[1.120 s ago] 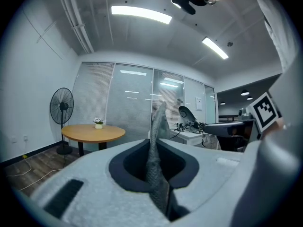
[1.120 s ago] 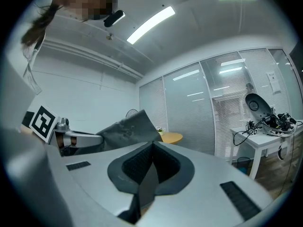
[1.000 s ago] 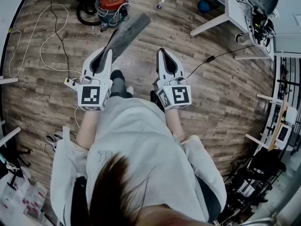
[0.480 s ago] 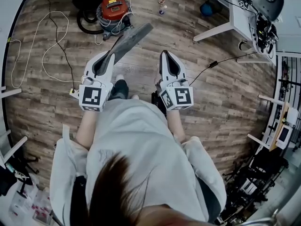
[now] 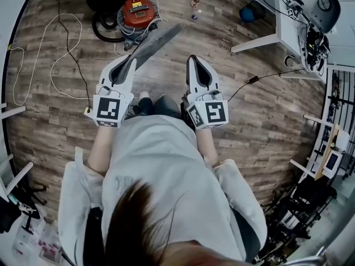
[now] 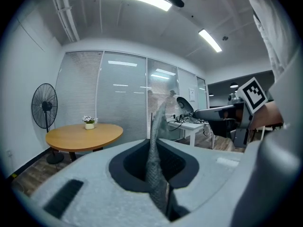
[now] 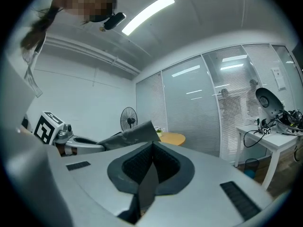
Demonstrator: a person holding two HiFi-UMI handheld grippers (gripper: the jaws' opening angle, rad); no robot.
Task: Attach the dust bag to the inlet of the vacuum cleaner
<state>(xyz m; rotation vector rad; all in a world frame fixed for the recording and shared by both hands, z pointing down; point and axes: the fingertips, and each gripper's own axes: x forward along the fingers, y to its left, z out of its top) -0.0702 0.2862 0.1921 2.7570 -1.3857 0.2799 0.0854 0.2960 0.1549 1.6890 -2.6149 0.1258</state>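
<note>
because the vacuum cleaner (image 5: 138,13) sits on the floor ahead of us, we hold the dust bag (image 5: 152,42) pinched by one edge in our left gripper (image 5: 129,64), jutting toward it, while our right gripper (image 5: 192,61) is closed on nothing, likely spare for the fitting.

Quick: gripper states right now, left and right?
Left gripper: closed on the grey dust bag.
Right gripper: closed, holding nothing.

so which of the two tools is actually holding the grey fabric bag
The left tool: the flat grey fabric dust bag is clamped between its jaws and sticks out ahead of them. The right tool has its jaws shut together with nothing between them.
</note>
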